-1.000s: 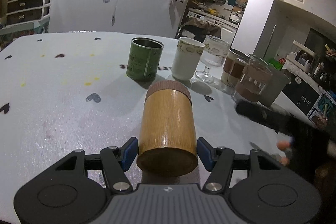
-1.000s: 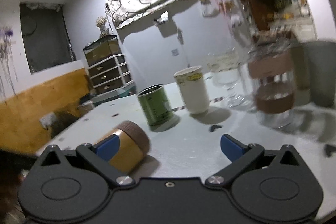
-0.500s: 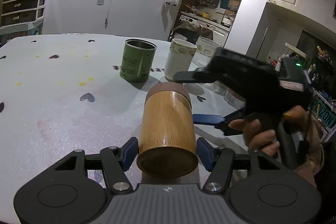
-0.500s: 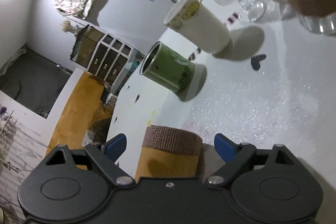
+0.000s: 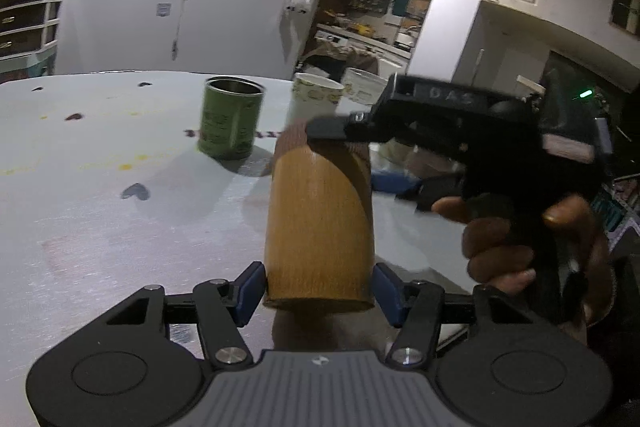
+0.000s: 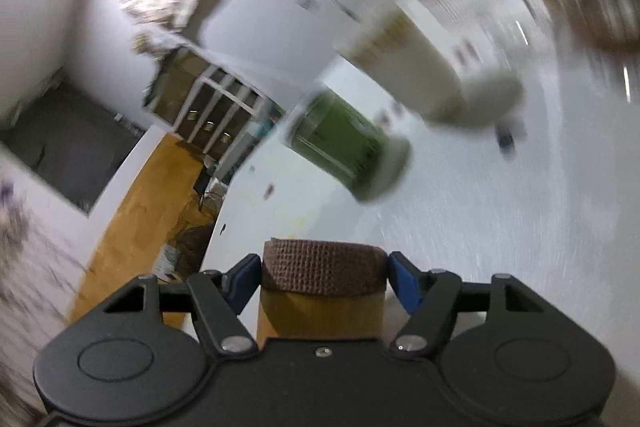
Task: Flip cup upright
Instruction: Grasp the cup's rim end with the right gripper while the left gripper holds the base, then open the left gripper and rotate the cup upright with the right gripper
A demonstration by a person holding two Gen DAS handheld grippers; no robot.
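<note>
The wooden cup (image 5: 320,223) with a brown woven band at its rim is tilted up off the pale table (image 5: 100,219), base end toward me in the left wrist view. My left gripper (image 5: 318,287) is shut on the cup's base end. My right gripper (image 6: 324,277) is shut on the brown band (image 6: 324,269) at the other end. In the left wrist view the right gripper's body (image 5: 460,123) reaches in from the right and its fingers clamp the cup's far end.
A green tin can (image 5: 231,123) and a white paper cup (image 5: 316,101) stand upright behind the wooden cup; both show blurred in the right wrist view (image 6: 348,143) (image 6: 416,67). More glasses lie behind the right gripper, mostly hidden.
My right gripper has closed on the banded end of the cup. The cup's far end has lifted from lying flat to a steeper tilt. The right wrist view is blurred by fast turning.
</note>
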